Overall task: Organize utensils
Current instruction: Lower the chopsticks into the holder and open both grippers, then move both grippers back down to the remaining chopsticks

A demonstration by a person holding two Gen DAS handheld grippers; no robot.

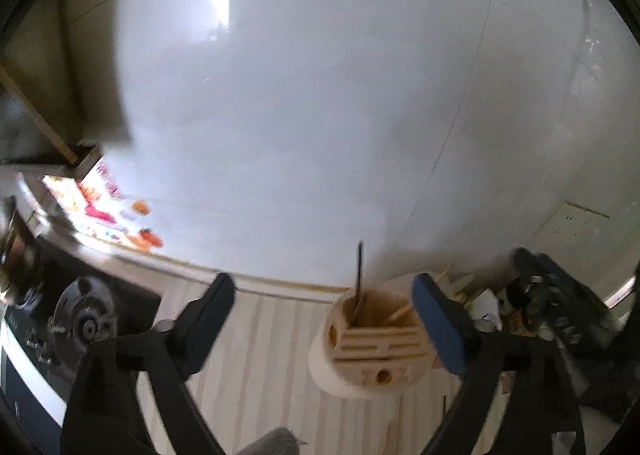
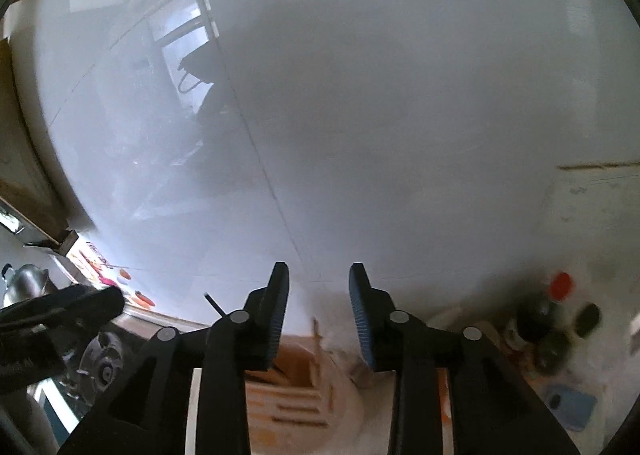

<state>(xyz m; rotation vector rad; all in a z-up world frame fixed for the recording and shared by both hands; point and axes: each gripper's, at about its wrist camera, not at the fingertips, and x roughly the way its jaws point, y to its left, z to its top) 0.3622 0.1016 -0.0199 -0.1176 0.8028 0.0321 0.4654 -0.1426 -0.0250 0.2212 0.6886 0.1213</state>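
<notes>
Nearest the lens, the left tool is spread wide, nothing held; the right tool is parted narrower, also empty. The wooden utensil holder is seen on the striped tabletop, just beside the left tool's blue pad. A thin dark utensil and pale sticks are slotted in. Probably light, stiff, smooth; best gripped mid-shaft.

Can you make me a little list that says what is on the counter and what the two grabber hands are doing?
holder: wooden utensil block with slots, standing on the striped counter
inside holder: a dark thin utensil sticking up, plus light wooden sticks
left gripper: open, holding nothing
right gripper: open, empty, above the block
stove: on the left
bottles: on the right, blurry
</notes>
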